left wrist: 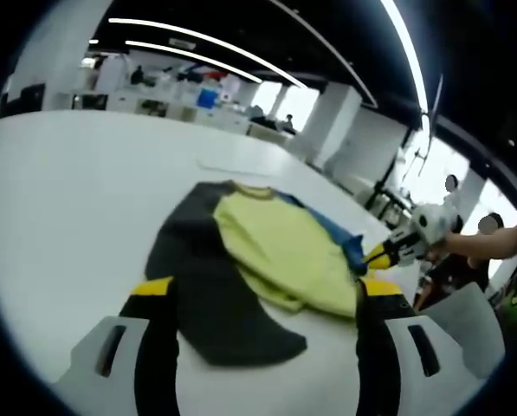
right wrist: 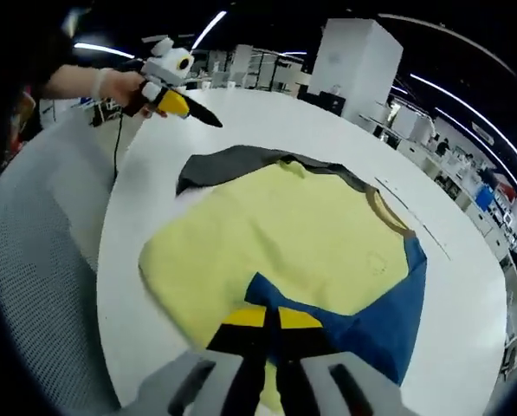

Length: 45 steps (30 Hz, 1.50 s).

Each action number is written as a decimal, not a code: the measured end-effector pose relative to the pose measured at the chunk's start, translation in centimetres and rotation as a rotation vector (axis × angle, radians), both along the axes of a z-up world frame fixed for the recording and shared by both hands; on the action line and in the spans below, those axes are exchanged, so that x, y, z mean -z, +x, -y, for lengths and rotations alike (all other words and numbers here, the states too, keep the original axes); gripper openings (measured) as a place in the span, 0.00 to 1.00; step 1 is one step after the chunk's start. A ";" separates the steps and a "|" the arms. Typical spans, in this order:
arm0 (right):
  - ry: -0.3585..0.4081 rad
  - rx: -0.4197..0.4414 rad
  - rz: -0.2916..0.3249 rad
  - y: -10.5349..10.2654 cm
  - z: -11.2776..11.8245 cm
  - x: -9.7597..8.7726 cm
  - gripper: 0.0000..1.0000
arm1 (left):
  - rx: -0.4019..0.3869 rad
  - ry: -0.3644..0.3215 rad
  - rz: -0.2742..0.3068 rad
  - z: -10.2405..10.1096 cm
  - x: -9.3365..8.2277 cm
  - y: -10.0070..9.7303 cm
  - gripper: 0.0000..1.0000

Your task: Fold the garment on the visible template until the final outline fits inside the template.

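— Right, what have I got in front of me?

— The garment (right wrist: 275,243) lies spread on the white bench (right wrist: 154,173), a yellow body with one dark grey sleeve (left wrist: 215,295) and one blue sleeve (right wrist: 371,321). It's partly folded already, I'd say: the yellow panel lies over the grey part.

— How will it handle?

— Soft and light, by the look of it. No stiffness, so it will sag and drag if I lift one corner alone. I'd pinch at a hem or a sleeve edge, both layers together, and lay it over rather than fling it.

— And the tongs?

— My right tongs (right wrist: 271,342) are pressed together low over the blue sleeve, right at its edge. Whether cloth is caught between them I cannot tell. My left tongs (left wrist: 258,329) stand spread wide, above the bench on the grey sleeve side, holding nothing.

— Pose of the hands?

— From the right gripper view, the left tongs hang well above the far side of the bench, a gloved hand (right wrist: 119,87) gripping them, tips angled down toward the grey sleeve. I can't make out the template outline from here.
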State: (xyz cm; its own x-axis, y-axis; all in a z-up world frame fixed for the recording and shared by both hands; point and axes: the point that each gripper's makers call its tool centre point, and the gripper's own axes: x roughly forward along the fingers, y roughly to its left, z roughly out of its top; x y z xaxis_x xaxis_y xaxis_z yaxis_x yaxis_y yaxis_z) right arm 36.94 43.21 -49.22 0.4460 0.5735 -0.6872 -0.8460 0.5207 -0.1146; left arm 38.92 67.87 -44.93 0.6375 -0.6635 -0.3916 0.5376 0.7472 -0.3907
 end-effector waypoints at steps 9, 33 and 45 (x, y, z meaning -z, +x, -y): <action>0.114 0.158 -0.048 1.3 3.3 -2.1 0.00 | 0.006 0.000 0.001 0.3 0.0 0.0 0.81; 0.203 0.481 -0.014 3.6 15.0 -6.9 0.00 | 0.032 0.010 0.004 1.1 -0.3 0.9 0.80; 0.201 0.676 -0.062 3.7 22.6 -6.1 0.00 | 0.037 0.022 0.001 1.0 -0.2 1.2 0.80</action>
